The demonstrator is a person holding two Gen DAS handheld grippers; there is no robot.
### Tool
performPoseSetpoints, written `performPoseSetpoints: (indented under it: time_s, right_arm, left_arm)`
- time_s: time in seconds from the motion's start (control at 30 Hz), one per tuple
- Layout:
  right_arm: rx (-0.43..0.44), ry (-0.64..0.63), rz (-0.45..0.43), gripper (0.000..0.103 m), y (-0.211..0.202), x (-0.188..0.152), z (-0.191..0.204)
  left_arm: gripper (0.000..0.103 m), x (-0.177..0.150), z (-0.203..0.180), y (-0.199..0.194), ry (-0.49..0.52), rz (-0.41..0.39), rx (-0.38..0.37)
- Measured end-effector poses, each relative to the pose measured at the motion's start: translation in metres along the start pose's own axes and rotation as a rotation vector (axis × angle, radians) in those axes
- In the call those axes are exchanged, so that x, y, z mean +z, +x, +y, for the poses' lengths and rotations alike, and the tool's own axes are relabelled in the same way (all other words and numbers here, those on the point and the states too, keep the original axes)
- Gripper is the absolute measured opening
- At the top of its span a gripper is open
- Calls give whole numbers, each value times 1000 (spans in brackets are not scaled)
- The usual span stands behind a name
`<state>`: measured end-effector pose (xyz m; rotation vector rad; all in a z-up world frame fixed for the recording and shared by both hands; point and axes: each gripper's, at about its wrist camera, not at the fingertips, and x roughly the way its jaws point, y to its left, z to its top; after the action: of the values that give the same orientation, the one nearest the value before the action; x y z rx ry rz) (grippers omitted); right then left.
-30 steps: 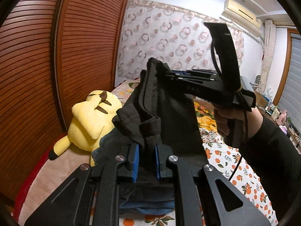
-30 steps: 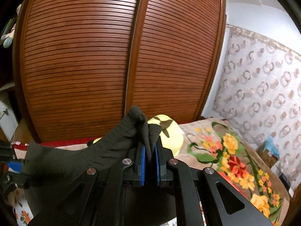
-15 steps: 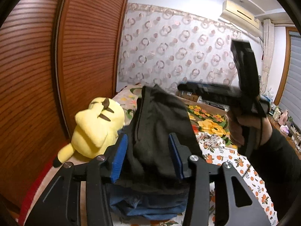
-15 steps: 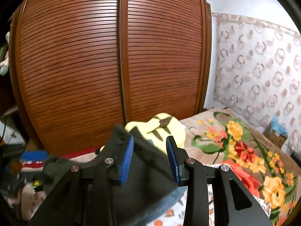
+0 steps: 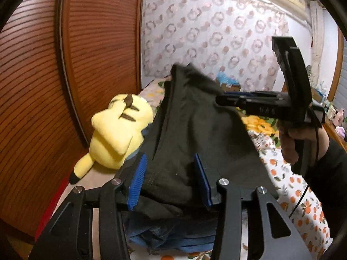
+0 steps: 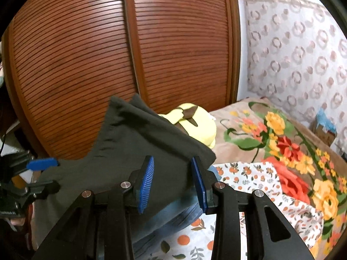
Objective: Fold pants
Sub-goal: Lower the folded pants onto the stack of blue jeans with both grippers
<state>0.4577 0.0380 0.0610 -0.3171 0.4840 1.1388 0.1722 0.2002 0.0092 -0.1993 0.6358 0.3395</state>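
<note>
The dark pants (image 5: 195, 134) lie folded on a pile of blue jeans (image 5: 173, 238) on the bed. My left gripper (image 5: 169, 160) is open, with the near edge of the pants between its blue pads and neither pad pressing on it. In the right wrist view the pants (image 6: 134, 143) slope up to a raised corner, and my right gripper (image 6: 172, 160) is open around their right edge without gripping. The right gripper (image 5: 219, 100) also shows from the side, held by a person's hand (image 5: 290, 143). The left gripper (image 6: 41, 173) shows at the far left.
A yellow plush toy (image 5: 117, 130) lies against the brown slatted wardrobe (image 6: 108, 65), just behind the pile. The bed has a floral blanket (image 6: 282, 140) and an orange-print sheet (image 6: 249, 184). A patterned curtain (image 5: 216, 39) hangs behind.
Both grippers were shut on the pants' edge a second ago and have opened. The pants dropped out of the grips and settled lower on the pile.
</note>
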Motion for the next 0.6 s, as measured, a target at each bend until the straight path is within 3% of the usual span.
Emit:
performPoseSetpoints:
  time_s: [0.2, 0.37, 0.6]
  right_arm:
    - [-8, 42, 6, 37, 17, -1, 0]
    - [-37, 39, -20, 37, -6, -8, 16]
    - [-11, 41, -69, 37, -48, -26, 56]
  left_arm:
    - [46, -3, 2, 6, 2, 10, 12]
    - [46, -2, 0, 0, 4, 6, 5]
    - [46, -4, 2, -14, 13, -8, -9]
